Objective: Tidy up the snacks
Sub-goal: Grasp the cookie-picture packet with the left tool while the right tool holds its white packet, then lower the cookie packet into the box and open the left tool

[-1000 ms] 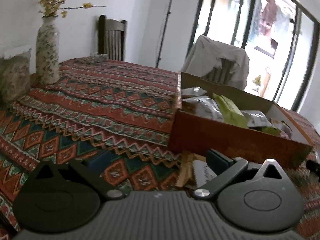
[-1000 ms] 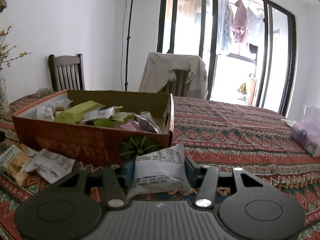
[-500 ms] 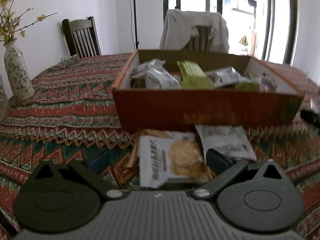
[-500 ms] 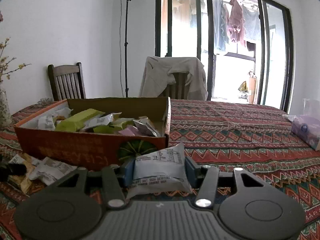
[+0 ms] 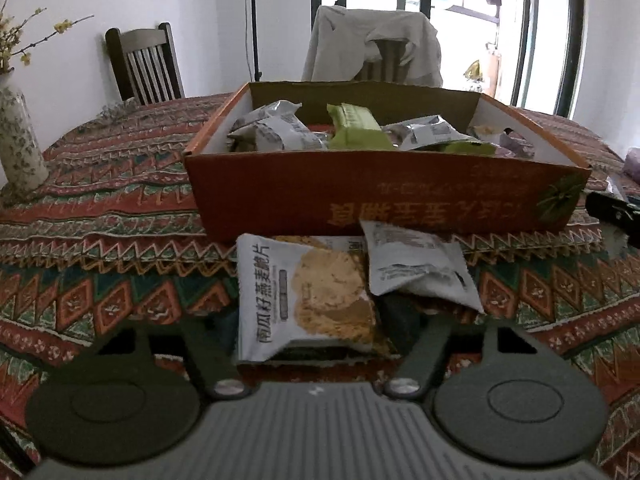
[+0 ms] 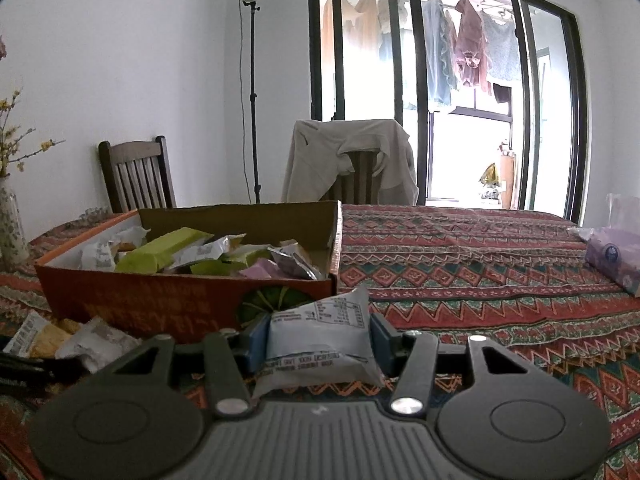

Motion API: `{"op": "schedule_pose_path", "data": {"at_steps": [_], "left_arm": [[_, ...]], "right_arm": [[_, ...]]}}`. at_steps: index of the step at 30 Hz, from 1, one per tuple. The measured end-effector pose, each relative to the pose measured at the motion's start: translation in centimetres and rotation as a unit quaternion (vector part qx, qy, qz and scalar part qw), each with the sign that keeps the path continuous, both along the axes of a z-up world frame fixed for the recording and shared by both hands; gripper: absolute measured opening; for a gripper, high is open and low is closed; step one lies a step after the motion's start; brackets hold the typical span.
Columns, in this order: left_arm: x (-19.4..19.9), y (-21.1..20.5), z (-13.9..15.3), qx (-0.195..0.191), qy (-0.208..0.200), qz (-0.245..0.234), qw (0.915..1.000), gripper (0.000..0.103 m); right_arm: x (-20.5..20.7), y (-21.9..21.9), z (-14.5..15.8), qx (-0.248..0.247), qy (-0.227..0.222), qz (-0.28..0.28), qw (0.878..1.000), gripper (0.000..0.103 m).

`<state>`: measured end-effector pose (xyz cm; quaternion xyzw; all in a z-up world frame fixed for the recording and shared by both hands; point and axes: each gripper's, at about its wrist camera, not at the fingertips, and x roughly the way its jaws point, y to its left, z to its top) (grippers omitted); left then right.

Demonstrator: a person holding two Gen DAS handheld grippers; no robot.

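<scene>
Left tongs [image 5: 316, 322] are closing around an oat-crisp packet [image 5: 308, 300] that lies flat on the worktop [image 5: 120, 216]; the packet sits between the two fingers, but whether the pads already press its edges cannot be told, since the packet hides them. Just at 2 o'clock of this packet, partly overlapping it, lies a grey-white snack pouch [image 5: 416, 272], and a third wrapper peeks out behind both. At 12 o'clock, touching the far ends of these packets, stands the orange cardboard box [image 5: 380, 196], open-topped and holding a heap of silver and green snack packs [image 5: 352, 128]. At the 3 o'clock edge of the left view a dark part of the other tool shows.

Right tongs [image 6: 318, 340] pinch a white snack pouch [image 6: 320, 340] between blue pads, one on each side edge, lifted clear of the patterned cloth. The box [image 6: 160, 300] stands at 11 o'clock of these tongs, its near right corner just beyond the pouch. Loose packets [image 6: 72, 340] lie on the worktop at 9 o'clock, before the box front. A purple tissue pack [image 6: 612, 256] rests well apart at 2 o'clock. Beyond the worktop stand a wooden chair [image 6: 136, 172], a second chair draped with a pale jacket [image 6: 348, 156], and a lamp stand [image 6: 251, 80].
</scene>
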<state>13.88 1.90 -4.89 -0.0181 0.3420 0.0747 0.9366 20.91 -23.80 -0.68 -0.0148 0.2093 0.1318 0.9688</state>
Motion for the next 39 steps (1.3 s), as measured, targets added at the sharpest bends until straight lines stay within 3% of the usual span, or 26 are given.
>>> {"op": "schedule_pose_path", "data": {"at_steps": [8,15,24,37,38,39], "left_arm": [[-1.7,0.6,0.5,0.001,-0.021,0.014,0.9997,0.067],[-3.4,1.0,2.3,0.020,-0.061,0.023,0.9977,0.067],[-4.6,2.0,4.7,0.012,-0.103,0.035,0.9940,0.067],[-2.8,1.3,7.9,0.004,-0.151,0.010,0.9885,0.067],[-2.5,1.2,8.2,0.004,-0.155,0.008,0.9879,0.067],[-2.2,1.1,8.5,0.005,-0.158,0.007,0.9874,0.059]], "right_arm": [[-0.1,0.1,0.1,0.001,-0.003,0.000,1.000,0.052],[-0.2,0.1,0.1,0.001,-0.010,-0.001,1.000,0.052],[-0.9,0.1,0.3,0.002,-0.030,-0.007,1.000,0.052],[-3.0,0.0,2.7,0.014,-0.095,-0.014,0.995,0.052],[-2.9,0.4,3.0,0.014,-0.098,-0.010,0.995,0.052],[-2.9,0.7,3.4,0.013,-0.102,-0.006,0.995,0.052]]}}
